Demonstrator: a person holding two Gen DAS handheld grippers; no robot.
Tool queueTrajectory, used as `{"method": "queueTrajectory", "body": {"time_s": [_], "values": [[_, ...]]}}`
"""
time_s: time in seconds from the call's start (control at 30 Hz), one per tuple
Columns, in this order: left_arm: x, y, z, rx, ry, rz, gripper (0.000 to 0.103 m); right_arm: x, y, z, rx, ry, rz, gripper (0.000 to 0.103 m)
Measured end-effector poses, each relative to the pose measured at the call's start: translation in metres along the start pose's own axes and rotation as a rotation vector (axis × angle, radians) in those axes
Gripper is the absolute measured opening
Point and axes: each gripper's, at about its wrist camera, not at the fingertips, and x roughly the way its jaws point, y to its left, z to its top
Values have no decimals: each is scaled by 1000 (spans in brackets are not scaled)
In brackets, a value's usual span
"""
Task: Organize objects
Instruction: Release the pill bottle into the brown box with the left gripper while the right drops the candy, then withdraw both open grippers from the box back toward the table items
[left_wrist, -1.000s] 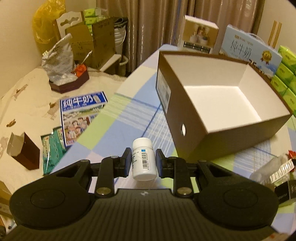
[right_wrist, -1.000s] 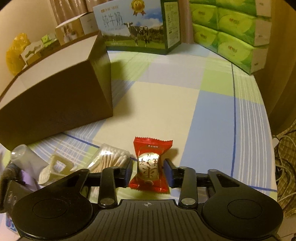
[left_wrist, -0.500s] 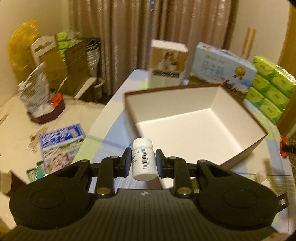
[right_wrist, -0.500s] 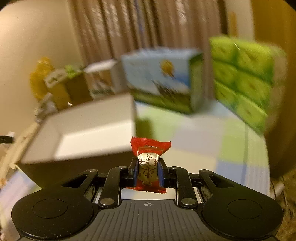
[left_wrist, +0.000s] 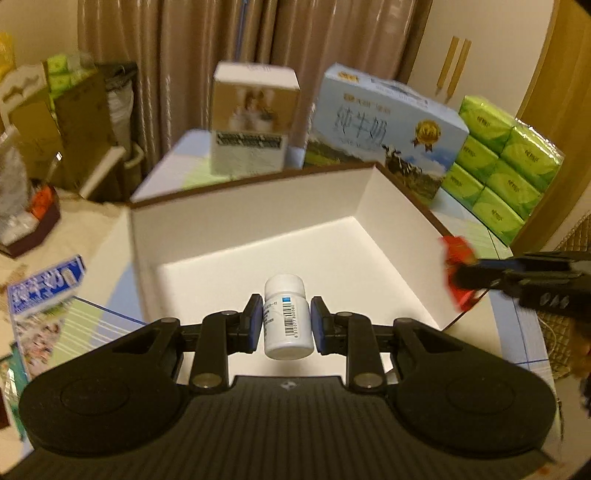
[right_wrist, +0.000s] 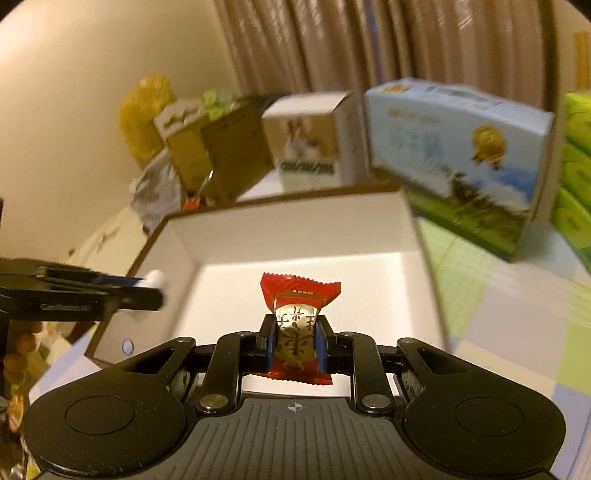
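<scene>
Both hands hang over the open brown box (left_wrist: 258, 221), its white floor bare, which looks like the drop-off for loose items. The left gripper (left_wrist: 286, 323) clamps the white pill bottle (left_wrist: 286, 321) upright by its sides above the near edge. The right gripper (right_wrist: 294, 345) pinches the red candy (right_wrist: 297, 325) across its middle, wrapper ends free, poised to release.
</scene>
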Motion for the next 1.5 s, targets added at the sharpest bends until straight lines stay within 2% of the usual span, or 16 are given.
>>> {"method": "queueTrajectory", "body": {"time_s": [0.23, 0.47, 0.6, 0.67, 0.7, 0.73, 0.8, 0.87, 0.93, 1.1, 1.5], "values": [[50, -10, 0, -42, 115, -27, 23, 42, -5, -5, -18, 154, -23, 19], [79, -15, -4, -47, 195, -33, 23, 62, -14, -9, 6, 228, -26, 19], [89, -14, -5, -59, 236, -38, 23, 67, -15, -9, 12, 240, -17, 19], [93, -13, -6, -58, 256, -47, 28, 68, -15, -9, 9, 242, -19, 23], [93, -12, -6, -62, 260, -45, 37, 69, -15, -9, 5, 240, -24, 30], [93, -10, -6, -64, 257, -45, 45, 68, -14, -8, 4, 237, -29, 42], [92, -8, -5, -62, 255, -40, 51, 66, -13, -7, -3, 222, -27, 52], [90, -8, -2, -47, 248, -26, 54, 64, -12, -6, -3, 218, -33, 53], [87, -6, 0, -41, 238, -15, 63, 61, -13, -6, 4, 213, -33, 54], [80, 1, 3, -41, 227, 0, 71, 55, -13, -5, 7, 196, -39, 58], [53, 1, 6, -19, 193, 6, 73, 30, -3, -2, 11, 145, -23, 59]]}}
